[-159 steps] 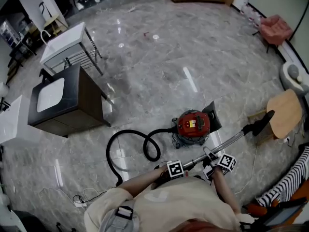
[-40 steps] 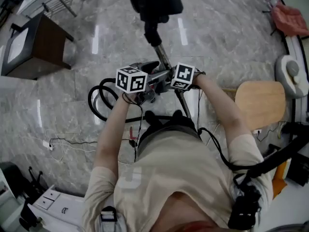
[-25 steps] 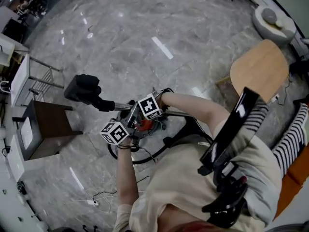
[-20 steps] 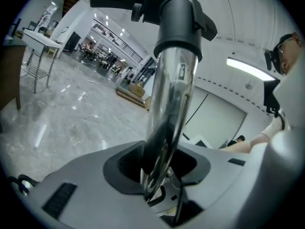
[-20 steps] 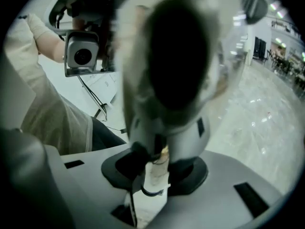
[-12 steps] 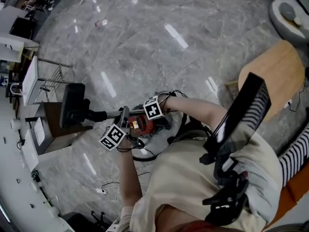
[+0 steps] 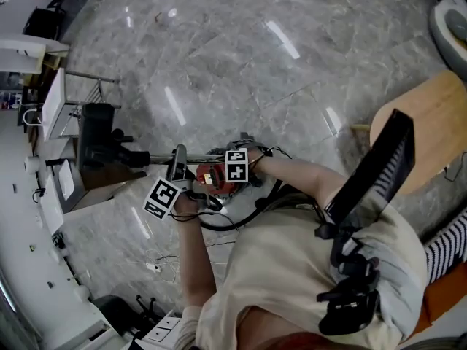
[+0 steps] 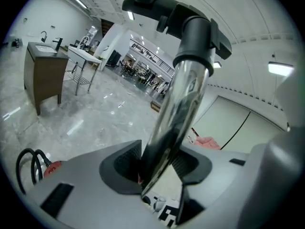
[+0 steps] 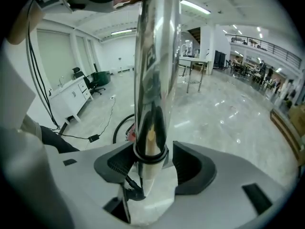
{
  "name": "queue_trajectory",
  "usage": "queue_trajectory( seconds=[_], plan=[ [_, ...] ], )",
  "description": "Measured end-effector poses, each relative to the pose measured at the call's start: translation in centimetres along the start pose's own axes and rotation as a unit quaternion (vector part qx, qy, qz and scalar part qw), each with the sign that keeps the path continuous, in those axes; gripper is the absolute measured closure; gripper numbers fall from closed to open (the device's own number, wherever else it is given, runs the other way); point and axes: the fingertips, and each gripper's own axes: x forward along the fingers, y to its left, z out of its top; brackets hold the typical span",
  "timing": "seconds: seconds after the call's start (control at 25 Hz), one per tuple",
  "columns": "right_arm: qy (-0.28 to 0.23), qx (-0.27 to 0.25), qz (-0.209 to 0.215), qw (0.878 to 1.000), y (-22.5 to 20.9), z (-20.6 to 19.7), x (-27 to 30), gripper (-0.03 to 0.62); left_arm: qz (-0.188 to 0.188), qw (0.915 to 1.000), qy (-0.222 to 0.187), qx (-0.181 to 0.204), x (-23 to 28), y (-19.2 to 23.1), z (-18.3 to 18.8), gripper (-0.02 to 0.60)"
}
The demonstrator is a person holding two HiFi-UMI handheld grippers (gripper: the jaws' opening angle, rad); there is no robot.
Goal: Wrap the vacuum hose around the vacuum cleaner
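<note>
In the head view the red vacuum cleaner [image 7: 211,178] stands under my hands, the black hose [image 7: 219,224] looped round its near side. The chrome wand [image 7: 142,157] lies level, its black floor head [image 7: 95,133] at the left. My left gripper [image 7: 177,169] is shut on the wand [image 8: 181,104]; its jaws have just eased open slightly. My right gripper [image 7: 217,165] stands open, jaws just opened, with the wand [image 9: 155,70] loose between them and a gap on one side. Hose [image 9: 121,125] and floor show below.
A dark cabinet [image 7: 98,184] with a white basin and a white metal table [image 7: 55,100] stand at the left, close to the floor head. A round wooden seat [image 7: 430,122] is at the right. A thin cable [image 7: 157,265] trails on the marble floor.
The wand has swung from pointing right to pointing left, with the floor head now near the cabinet. The hose, once a wide loop on the floor, lies close round the vacuum.
</note>
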Motion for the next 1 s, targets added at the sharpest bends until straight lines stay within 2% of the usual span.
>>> queue_trajectory(
  seconds=[0.12,0.24,0.4,0.52,0.68,0.84,1.0],
  plan=[
    [0.004,-0.03,-0.025,0.999,0.0,0.2,0.4,0.352,0.011,0.9999,-0.004,-0.008,-0.1,0.2,0.5,0.402],
    [0.013,-0.037,-0.041,0.998,-0.5,0.0,1.2,0.35,0.015,0.9997,-0.015,-0.014,0.0,0.1,0.9,0.402],
    [0.022,-0.047,-0.039,0.998,-2.1,-0.2,0.0,0.355,0.011,0.9994,-0.03,-0.015,0.1,-1.4,1.8,0.402],
    [0.028,-0.072,-0.048,0.996,-2.9,-0.4,-0.9,0.356,-0.014,0.9996,-0.022,-0.004,-0.3,-2.1,1.7,0.402],
    [0.051,-0.114,-0.067,0.99,-5.3,2.9,0.9,0.356,-0.057,0.9977,-0.035,-0.001,-1.6,1.5,4.5,0.402],
    [0.091,-0.152,-0.086,0.981,-7.5,5.9,1.3,0.356,-0.087,0.9934,-0.061,-0.043,-3.3,5.8,7.4,0.402],
    [0.126,-0.164,-0.109,0.972,-9.2,9.4,2.4,0.363,-0.107,0.9837,-0.086,-0.116,-4.9,12.3,10.0,0.402]
  ],
)
